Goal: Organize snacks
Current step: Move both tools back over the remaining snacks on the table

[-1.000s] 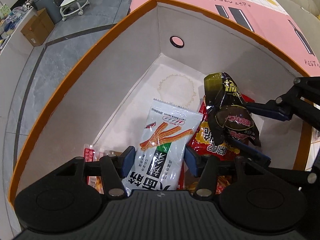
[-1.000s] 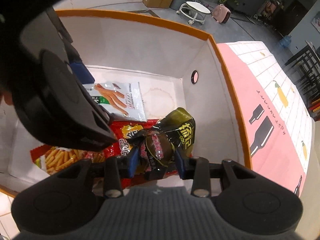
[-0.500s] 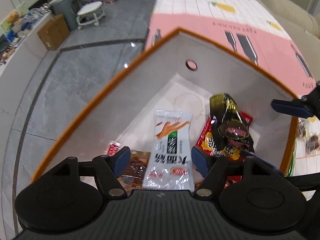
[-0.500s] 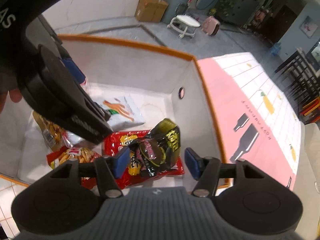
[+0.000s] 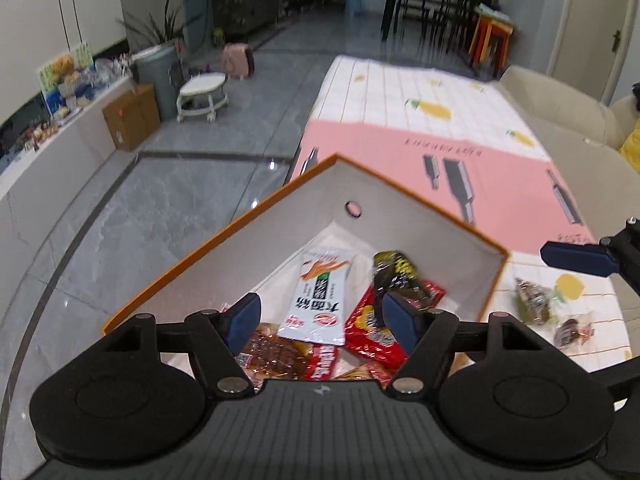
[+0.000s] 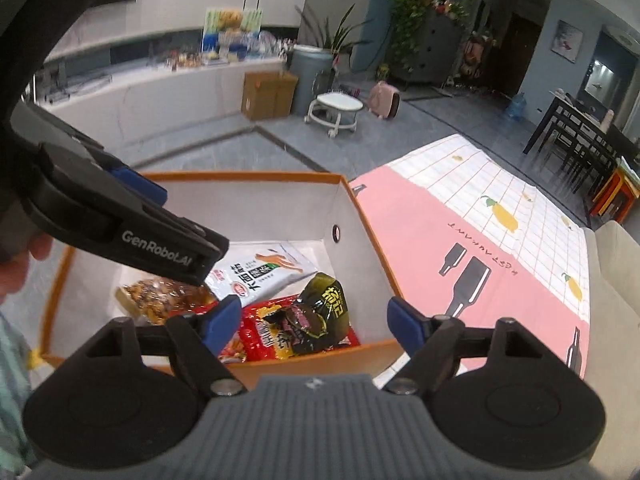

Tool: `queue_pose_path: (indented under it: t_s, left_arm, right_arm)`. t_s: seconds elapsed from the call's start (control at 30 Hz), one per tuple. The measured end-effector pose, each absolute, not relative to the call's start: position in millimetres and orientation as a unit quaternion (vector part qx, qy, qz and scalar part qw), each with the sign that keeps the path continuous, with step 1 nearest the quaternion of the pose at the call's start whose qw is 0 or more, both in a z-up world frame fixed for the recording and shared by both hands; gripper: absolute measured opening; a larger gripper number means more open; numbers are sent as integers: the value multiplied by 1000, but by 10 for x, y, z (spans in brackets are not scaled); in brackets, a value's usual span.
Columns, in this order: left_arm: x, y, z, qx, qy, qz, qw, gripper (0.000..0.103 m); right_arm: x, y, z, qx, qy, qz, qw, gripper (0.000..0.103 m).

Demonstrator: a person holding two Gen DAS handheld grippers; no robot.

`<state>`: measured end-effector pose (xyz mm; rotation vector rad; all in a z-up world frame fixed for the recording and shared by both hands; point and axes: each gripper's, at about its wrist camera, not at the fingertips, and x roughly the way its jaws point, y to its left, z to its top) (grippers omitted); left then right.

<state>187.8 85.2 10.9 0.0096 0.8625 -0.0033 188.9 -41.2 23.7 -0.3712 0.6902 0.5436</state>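
Left gripper: jaws wide, empty, above the box. Right gripper: jaws wide, empty; "GenRobot.AI" printed on the left gripper's arm at 9 o'clock.

Box contents, near to far: red chip bag; dark green packet lying on it; white snack packet, Chinese lettering, at 12 o'clock.

Two small wrapped snacks loose on the tablecloth at 3 o'clock. Judged light, crinkly, slippery; pinch at a sealed edge.
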Motion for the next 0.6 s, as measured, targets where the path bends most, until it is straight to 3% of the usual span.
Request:
queue_pose_path:
  t_s: [0.3,0.6]
  left_arm:
    - [1432,476,227,-12,372,-40,927,82]
    - [1161,-8,-70,-16,390,-90,916,82]
  right_arm:
    - [1308,-1016,296,-98,317,220,917,84]
    - [854,-1592,-65,-44,356,159,920,86]
